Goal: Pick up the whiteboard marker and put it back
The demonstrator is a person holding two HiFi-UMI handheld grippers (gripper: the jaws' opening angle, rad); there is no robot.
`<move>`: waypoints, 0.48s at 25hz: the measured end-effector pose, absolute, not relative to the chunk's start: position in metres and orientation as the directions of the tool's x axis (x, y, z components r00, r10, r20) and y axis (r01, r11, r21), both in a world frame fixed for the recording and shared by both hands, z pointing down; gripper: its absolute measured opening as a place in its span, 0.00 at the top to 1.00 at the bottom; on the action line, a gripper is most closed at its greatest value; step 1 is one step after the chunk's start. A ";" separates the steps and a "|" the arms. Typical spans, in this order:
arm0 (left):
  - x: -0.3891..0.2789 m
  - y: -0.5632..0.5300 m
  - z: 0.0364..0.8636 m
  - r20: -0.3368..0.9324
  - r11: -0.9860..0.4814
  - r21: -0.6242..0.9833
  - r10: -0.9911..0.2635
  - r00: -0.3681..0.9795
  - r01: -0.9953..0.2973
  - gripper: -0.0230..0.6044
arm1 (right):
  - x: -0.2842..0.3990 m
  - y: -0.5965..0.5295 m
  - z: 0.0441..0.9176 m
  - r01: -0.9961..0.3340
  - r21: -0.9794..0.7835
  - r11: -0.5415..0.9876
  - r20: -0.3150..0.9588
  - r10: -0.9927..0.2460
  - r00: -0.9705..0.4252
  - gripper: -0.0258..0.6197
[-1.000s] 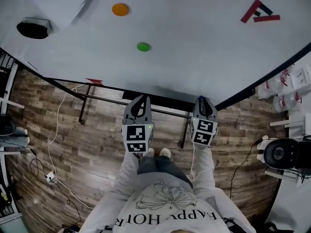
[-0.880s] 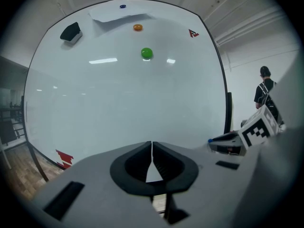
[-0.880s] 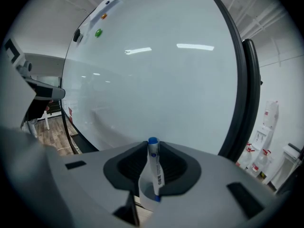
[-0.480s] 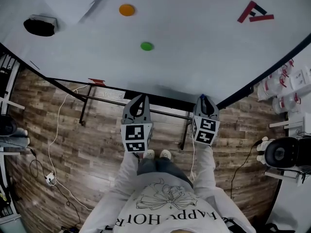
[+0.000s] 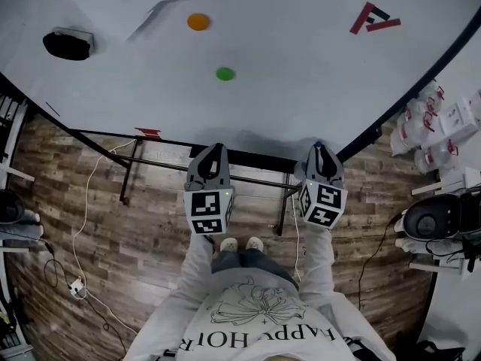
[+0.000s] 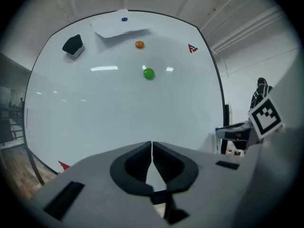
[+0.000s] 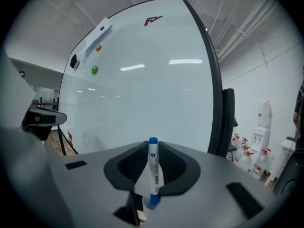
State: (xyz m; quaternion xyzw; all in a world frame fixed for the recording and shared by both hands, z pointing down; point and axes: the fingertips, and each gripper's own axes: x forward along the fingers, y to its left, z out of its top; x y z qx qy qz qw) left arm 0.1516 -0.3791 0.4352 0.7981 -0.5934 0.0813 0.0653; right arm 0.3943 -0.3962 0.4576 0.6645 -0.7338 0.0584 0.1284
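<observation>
At the board's lower edge, head view: left claw (image 5: 214, 149) and right claw (image 5: 319, 147) point at the whiteboard (image 5: 301, 81), side by side.
Marker, head view: only the blue tip of the marker (image 5: 319, 144) shows at the right claw's front.
Change, head view: both claws are nearer the board's edge than a second ago; the red logo (image 5: 373, 19) sits further left.
Jugs, head view: white jugs (image 5: 432, 122) stand at right; contents can't be told.
Left gripper view: left claw (image 6: 152, 146) closed, nothing in it; green magnet (image 6: 149, 73) and eraser (image 6: 72, 44) on the board ahead.
Right gripper view: right claw (image 7: 153, 148) has just been closing and grips the marker (image 7: 153, 167), upright between its jaws, blue cap up.
</observation>
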 end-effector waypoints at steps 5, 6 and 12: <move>0.145 -0.374 0.421 0.174 -0.288 0.004 -0.943 0.284 -0.958 0.95 | 0.389 -0.389 0.430 -0.992 0.076 0.106 0.211 -0.974 -0.088 0.86; 0.143 -0.373 0.418 0.169 -0.287 0.005 -0.944 0.283 -0.958 0.95 | 0.386 -0.387 0.425 -0.991 0.077 0.107 0.202 -0.975 -0.089 0.86; 0.126 -0.366 0.406 0.141 -0.271 0.007 -0.953 0.269 -0.963 0.95 | 0.365 -0.383 0.411 -0.987 0.094 0.131 0.179 -0.977 -0.113 0.86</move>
